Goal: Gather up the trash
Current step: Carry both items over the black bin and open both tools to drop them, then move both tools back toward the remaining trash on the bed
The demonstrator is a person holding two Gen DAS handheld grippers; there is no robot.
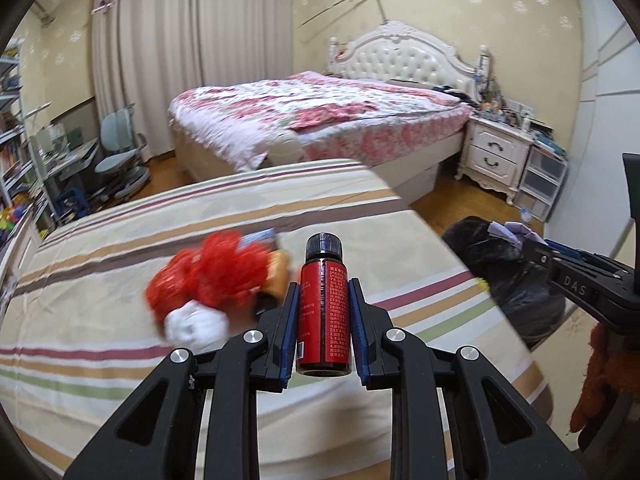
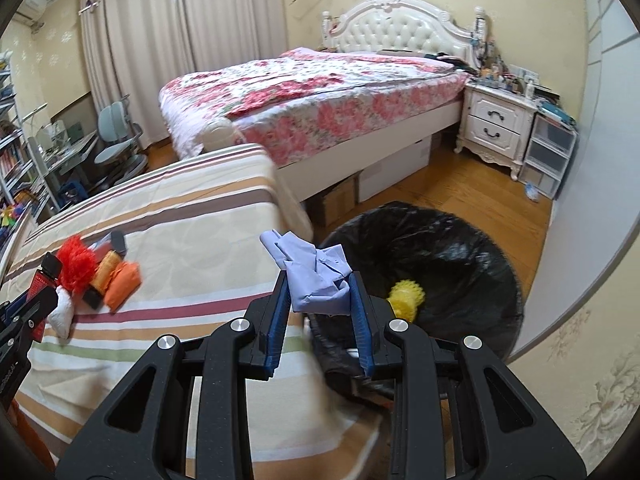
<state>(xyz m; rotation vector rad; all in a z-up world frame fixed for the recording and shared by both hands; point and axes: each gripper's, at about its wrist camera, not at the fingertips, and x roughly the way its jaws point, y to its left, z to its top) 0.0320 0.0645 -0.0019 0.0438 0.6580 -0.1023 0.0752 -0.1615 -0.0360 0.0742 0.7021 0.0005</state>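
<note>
Left gripper (image 1: 323, 312) clamped on a small red bottle (image 1: 323, 312) with a black cap, held upright between the blue pads. Just behind and left of it, on the striped sheet (image 1: 120, 248): a blurred red fluffy thing (image 1: 208, 276) and a white lump (image 1: 192, 326).

Right gripper (image 2: 318, 292) closed on a crumpled pale-blue cloth (image 2: 316, 276), bunched above the fingertips. Directly ahead and right of it, a bin lined with a black bag (image 2: 460, 248), standing on the wooden floor (image 2: 472, 184) beside the striped bed; a yellow spiky ball (image 2: 406, 298) inside. Off to its left on the sheet, an orange pouch (image 2: 124, 284) and an orange spool (image 2: 104, 270).

Farther back: a bed with a floral cover (image 2: 320, 100) and white tufted headboard (image 2: 404, 28), a white nightstand (image 2: 496, 128), long pale curtains (image 2: 160, 40), a grey-blue chair (image 2: 116, 140) by a desk.
</note>
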